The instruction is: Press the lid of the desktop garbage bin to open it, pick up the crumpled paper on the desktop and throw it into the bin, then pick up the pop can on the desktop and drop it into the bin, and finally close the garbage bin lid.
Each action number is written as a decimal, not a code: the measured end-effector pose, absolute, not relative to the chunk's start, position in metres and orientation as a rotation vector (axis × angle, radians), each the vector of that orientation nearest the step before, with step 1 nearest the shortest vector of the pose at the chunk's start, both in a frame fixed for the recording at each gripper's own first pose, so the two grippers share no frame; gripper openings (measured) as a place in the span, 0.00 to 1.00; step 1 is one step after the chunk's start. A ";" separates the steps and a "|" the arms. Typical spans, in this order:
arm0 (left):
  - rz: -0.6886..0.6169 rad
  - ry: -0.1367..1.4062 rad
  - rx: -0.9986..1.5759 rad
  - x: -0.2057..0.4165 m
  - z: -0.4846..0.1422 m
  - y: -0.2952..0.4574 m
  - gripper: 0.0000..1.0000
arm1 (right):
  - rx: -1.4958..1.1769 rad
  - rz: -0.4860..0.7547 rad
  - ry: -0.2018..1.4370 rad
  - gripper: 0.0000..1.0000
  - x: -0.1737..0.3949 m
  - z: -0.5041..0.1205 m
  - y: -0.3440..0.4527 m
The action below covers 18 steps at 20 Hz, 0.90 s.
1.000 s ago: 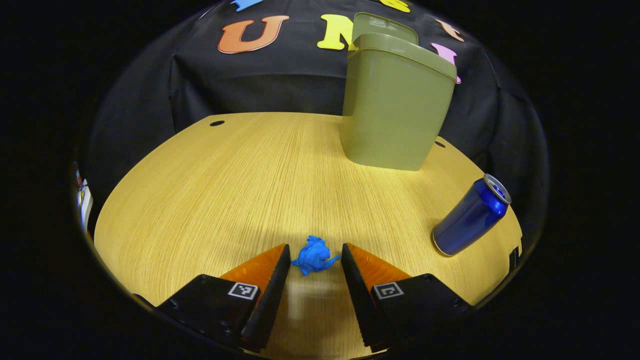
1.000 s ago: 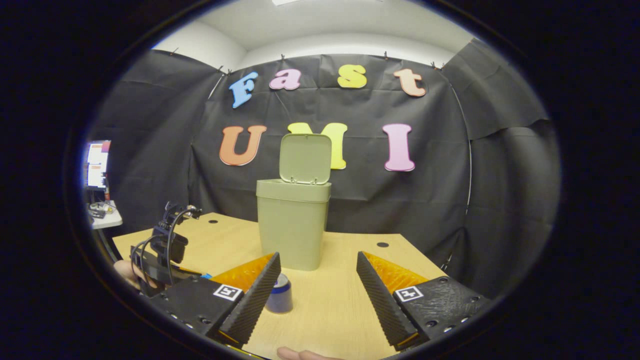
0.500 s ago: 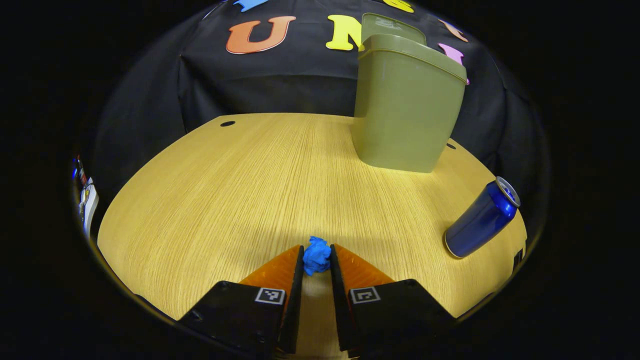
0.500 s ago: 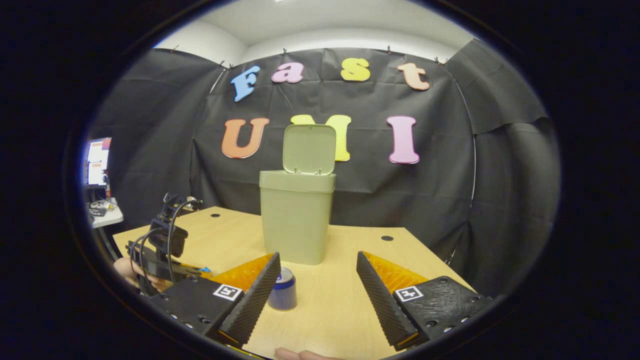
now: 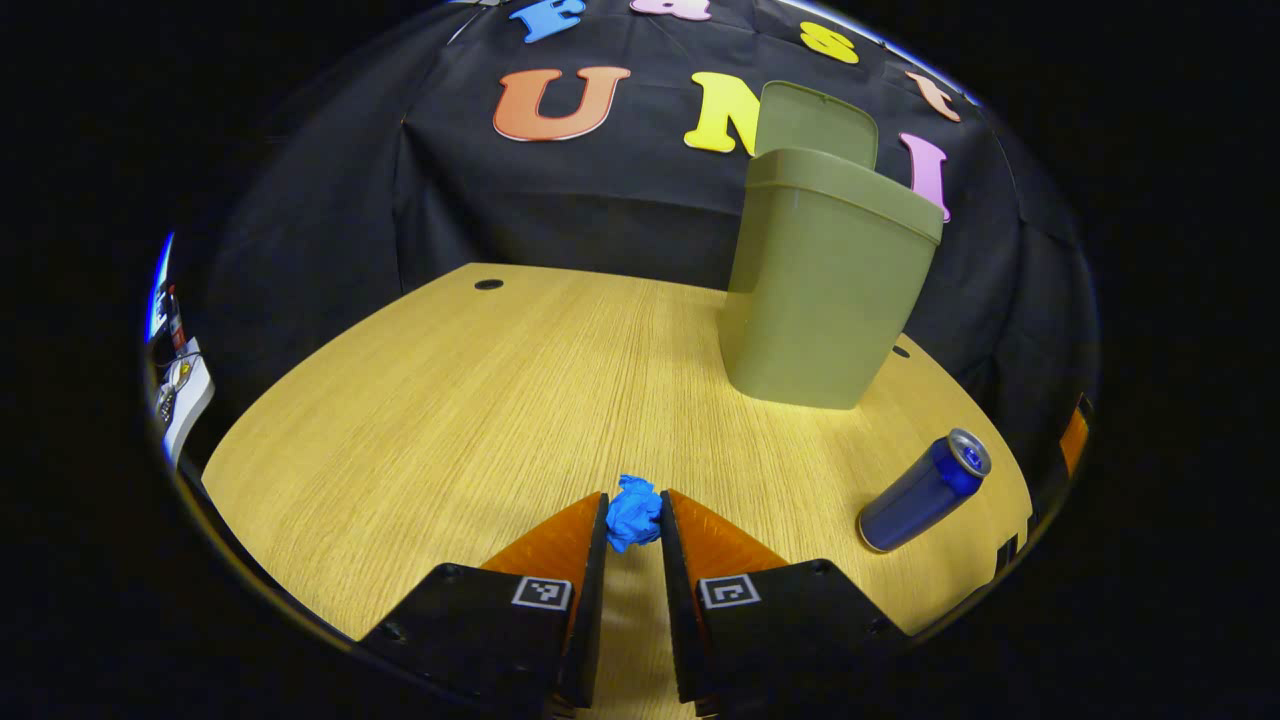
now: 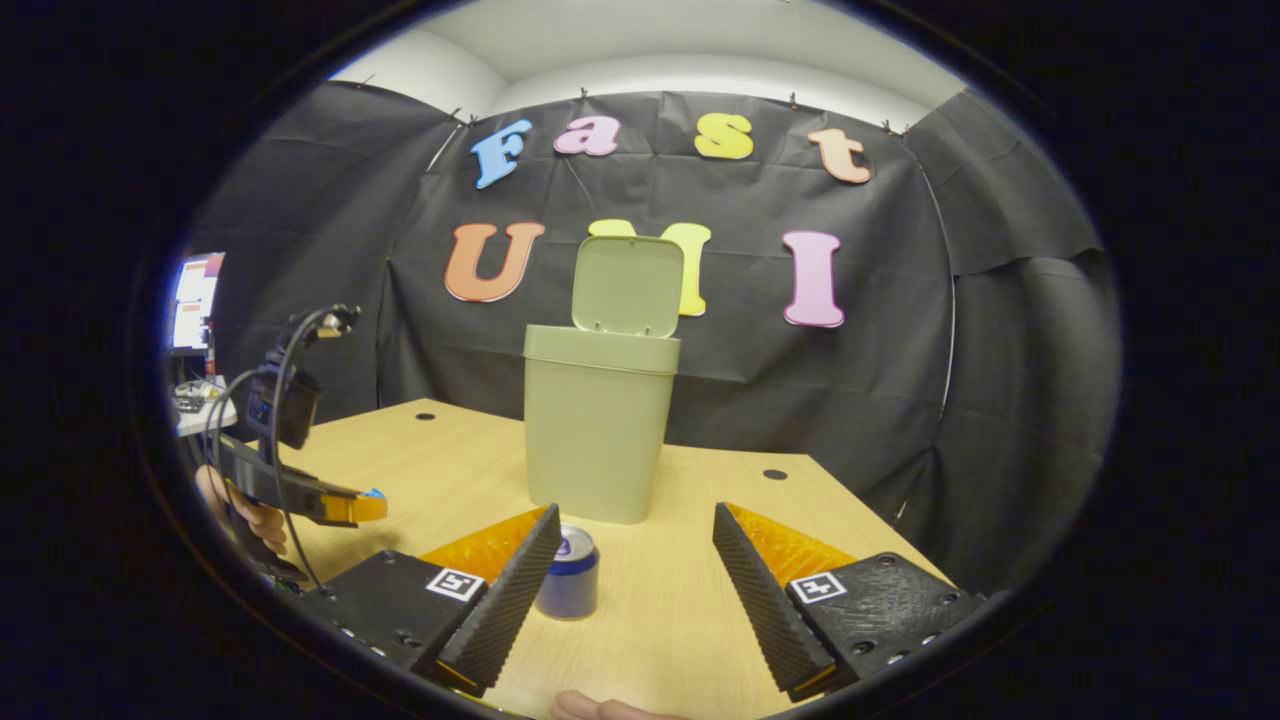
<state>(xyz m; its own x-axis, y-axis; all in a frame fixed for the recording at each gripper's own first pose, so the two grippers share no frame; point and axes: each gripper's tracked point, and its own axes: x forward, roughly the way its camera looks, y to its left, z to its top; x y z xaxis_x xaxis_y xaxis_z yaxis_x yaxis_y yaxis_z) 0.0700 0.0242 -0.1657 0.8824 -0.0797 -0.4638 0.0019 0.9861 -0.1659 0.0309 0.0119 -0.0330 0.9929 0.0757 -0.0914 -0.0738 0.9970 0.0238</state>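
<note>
Crumpled paper (image 5: 633,514) sat pinched between the left gripper (image 5: 633,530) fingers, lifted above the worktop (image 5: 480,420). The right gripper (image 6: 635,565) hung with fingers wide apart, the pop can (image 6: 570,574) standing upright near the bin (image 6: 597,420), whose lid (image 6: 628,285) stood raised.

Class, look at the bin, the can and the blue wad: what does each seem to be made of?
Bin: likely matte moulded plastic, smooth and uniformly olive. Pop can: probably metal, glossy blue with a silvery rim. Crumpled paper: creased, dull blue, looks like paper, though foil or film cannot be ruled out.
</note>
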 end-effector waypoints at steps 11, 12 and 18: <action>-0.045 0.220 -0.102 0.030 -0.074 0.018 0.32 | 0.085 0.129 0.194 0.95 0.052 -0.094 0.069; -0.043 0.212 -0.098 0.030 -0.072 0.018 0.32 | 0.088 0.131 0.207 0.95 0.052 -0.098 0.073; -0.035 0.208 -0.125 0.030 -0.071 0.021 0.33 | -0.004 0.073 0.284 0.95 0.074 -0.137 0.073</action>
<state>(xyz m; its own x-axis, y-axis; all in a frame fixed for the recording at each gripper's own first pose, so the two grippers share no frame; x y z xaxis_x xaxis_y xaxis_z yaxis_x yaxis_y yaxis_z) 0.0296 0.0209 -0.0708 0.9778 -0.0473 -0.2040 0.0214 0.9916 -0.1274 0.0739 0.0734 -0.1372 0.9574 0.0710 -0.2799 -0.0721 0.9974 0.0064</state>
